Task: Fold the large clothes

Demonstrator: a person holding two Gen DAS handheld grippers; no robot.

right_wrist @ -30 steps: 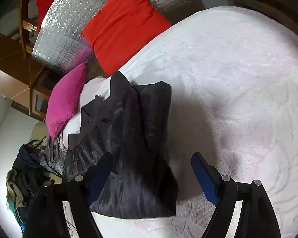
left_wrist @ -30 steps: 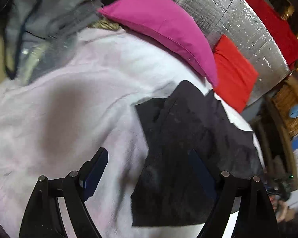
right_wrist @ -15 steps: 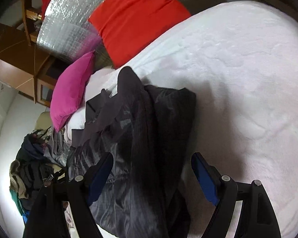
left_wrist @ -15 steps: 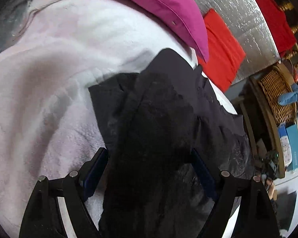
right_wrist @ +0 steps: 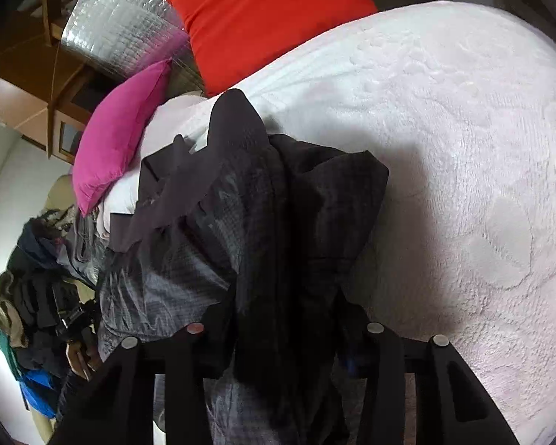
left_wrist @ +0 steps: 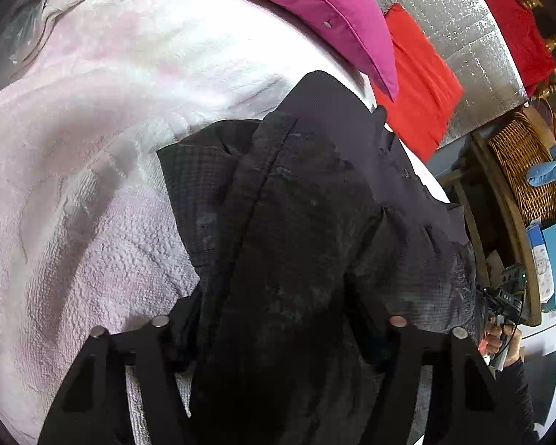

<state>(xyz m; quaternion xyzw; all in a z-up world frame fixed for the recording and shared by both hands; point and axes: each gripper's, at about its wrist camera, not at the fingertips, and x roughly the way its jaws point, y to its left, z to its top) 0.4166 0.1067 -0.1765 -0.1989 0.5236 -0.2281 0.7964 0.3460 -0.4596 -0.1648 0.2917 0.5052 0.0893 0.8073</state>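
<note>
A black jacket (left_wrist: 307, 204) with a grey checked lining lies bunched on the pale pink fleece bed cover (left_wrist: 92, 185). In the left wrist view the cloth fills the gap between the fingers of my left gripper (left_wrist: 278, 337) and hides the pads; the jaws are closing on it. In the right wrist view the same jacket (right_wrist: 263, 222) is gathered between the fingers of my right gripper (right_wrist: 281, 341), whose jaws are also closing, with the pads buried in the fabric. Both grippers point down at the near edge of the jacket.
A magenta pillow (left_wrist: 315, 7) and a red pillow (left_wrist: 419, 78) lean on a silver foil headboard (left_wrist: 444, 11). A wicker basket (left_wrist: 522, 170) stands off the bed. A pile of clothes (right_wrist: 37, 278) lies beyond the jacket. Bare bed cover (right_wrist: 463, 148) spreads to the right.
Both grippers came forward and down onto the jacket. Their blue pads, earlier in plain sight and wide apart, have drawn in and are now buried in the cloth.
</note>
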